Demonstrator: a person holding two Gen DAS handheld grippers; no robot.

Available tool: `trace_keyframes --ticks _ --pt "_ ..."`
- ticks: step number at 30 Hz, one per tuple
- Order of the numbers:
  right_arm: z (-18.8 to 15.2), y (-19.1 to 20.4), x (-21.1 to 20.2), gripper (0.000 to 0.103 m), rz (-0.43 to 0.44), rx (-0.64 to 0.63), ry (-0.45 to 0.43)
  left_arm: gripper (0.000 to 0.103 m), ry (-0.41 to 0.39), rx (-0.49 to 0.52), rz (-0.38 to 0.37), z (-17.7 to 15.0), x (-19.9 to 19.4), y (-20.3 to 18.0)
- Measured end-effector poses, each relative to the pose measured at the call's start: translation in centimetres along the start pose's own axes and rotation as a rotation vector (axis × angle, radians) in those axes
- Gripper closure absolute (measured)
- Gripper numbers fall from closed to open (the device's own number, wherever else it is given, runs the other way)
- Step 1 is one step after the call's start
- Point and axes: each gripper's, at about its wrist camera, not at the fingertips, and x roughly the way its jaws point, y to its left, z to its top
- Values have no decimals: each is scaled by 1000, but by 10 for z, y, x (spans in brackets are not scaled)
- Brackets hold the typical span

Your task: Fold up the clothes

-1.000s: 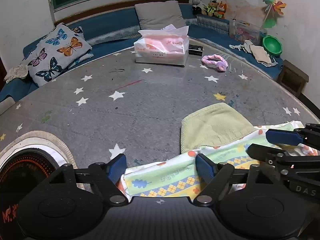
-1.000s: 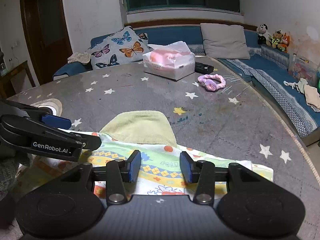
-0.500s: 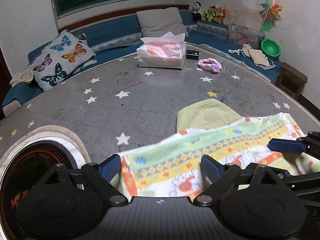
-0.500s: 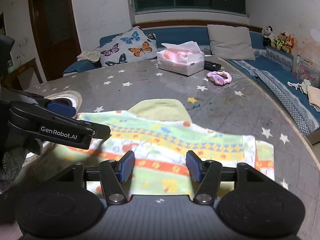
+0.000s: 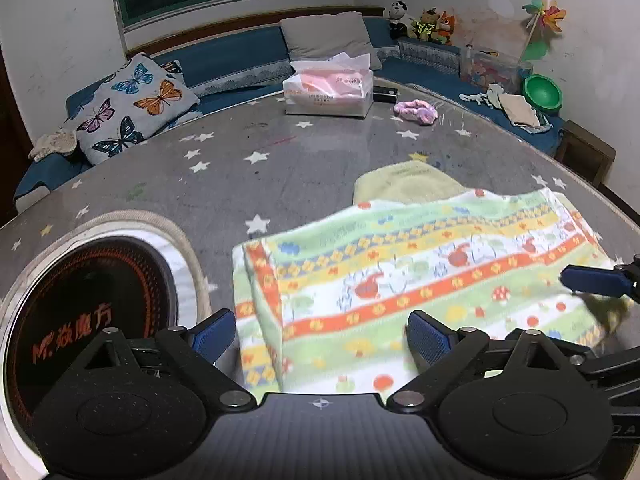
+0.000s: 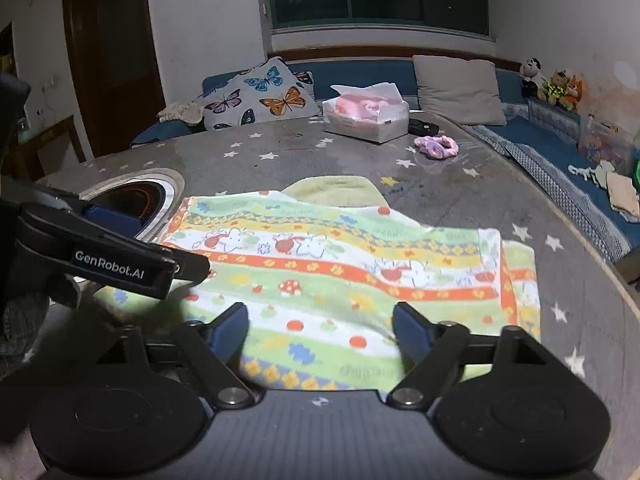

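1. Fingers of the left gripper (image 5: 320,334) are spread wide, and nothing is held between them; the same is seen for the right gripper (image 6: 320,330).
2. The patterned cloth (image 5: 420,280) is laid on the star-printed tabletop (image 5: 240,168), just in front of both grippers, and it partly covers a yellow-green cloth (image 5: 408,184).
3. One fold seems to be finished, because a doubled edge is visible at the side.
4. For the next fold, an edge or the corners must probably be pinched and carried across evenly.
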Motion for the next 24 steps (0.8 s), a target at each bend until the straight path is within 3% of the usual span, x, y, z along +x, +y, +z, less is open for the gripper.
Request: trace_keyframes --ticks 20,22,24 --pt "-36 8 -28 12 -35 54 -10 0 -10 -40 -6 -32 -22 14" --pt "-38 9 -30 4 -44 70 -15 0 -11 -40 -8 -36 -25 15" --pt "-40 11 -31 2 -53 85 -20 0 -10 -42 -12 -40 -29 16"
